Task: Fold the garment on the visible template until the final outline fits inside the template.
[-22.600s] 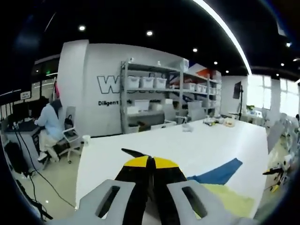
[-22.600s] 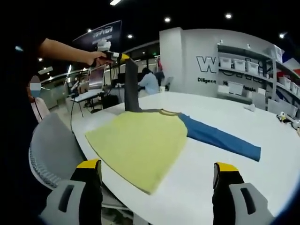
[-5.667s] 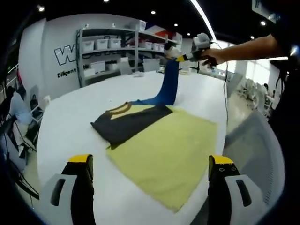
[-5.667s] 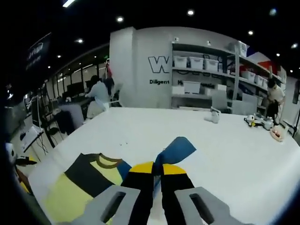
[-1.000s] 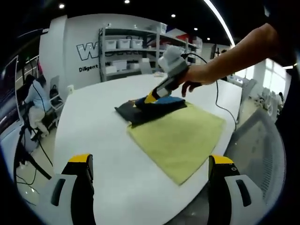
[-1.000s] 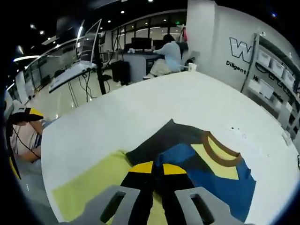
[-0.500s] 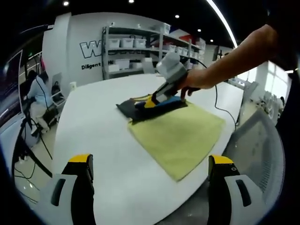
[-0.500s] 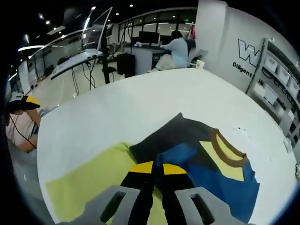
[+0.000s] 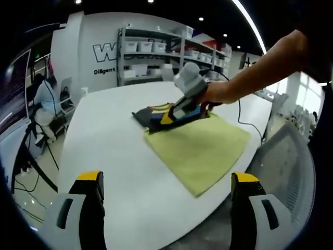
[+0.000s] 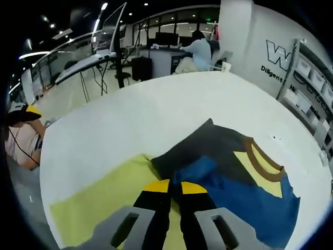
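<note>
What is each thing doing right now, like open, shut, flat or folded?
left gripper: open, holding nothing, above the table edge.
right gripper: shut on the blue sleeve.
shirt: lying on the table, yellow body flat, both sleeves folded across its top.
table: white, shirt resting on it.

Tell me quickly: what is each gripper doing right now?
Left gripper: open, holding nothing.
Right gripper: shut on the blue sleeve of the garment.
</note>
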Demonstrator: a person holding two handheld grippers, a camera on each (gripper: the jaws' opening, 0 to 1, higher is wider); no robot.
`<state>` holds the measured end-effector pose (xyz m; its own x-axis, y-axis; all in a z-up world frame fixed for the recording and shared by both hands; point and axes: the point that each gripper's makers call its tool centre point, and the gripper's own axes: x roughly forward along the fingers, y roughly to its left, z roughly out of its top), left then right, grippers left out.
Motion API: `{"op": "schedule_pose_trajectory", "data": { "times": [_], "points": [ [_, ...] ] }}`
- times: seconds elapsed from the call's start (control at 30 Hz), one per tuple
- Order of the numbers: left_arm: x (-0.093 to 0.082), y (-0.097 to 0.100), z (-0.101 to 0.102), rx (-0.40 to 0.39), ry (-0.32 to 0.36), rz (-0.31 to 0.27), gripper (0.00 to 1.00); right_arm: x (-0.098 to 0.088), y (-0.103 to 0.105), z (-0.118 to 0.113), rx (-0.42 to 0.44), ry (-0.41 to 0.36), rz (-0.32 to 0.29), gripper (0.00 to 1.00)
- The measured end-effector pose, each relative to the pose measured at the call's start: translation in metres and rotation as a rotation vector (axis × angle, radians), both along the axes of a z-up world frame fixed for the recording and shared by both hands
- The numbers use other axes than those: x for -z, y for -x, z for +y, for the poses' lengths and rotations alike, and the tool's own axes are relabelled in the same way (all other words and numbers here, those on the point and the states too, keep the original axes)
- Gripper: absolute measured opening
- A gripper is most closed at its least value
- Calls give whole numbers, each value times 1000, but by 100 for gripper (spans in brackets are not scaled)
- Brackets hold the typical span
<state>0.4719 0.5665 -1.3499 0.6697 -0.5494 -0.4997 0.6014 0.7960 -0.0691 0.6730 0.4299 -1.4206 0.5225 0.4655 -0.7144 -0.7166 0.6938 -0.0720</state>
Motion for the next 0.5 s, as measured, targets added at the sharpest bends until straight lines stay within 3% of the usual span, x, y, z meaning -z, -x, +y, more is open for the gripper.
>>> {"op": "schedule_pose_trajectory", "data": {
  "times": [0.13, 0.33, 0.5],
  "points": [
    [0, 0, 0, -2, 1, 2, 98, 2, -1, 3, 3, -13, 15, 0],
    [-1, -2, 1, -9, 8, -2, 98, 0, -4, 6, -32, 14, -22, 1],
    [-1, -2, 2, -10, 10, -2, 98, 3, -3, 11, -42, 18, -18, 0]
  ]
}}
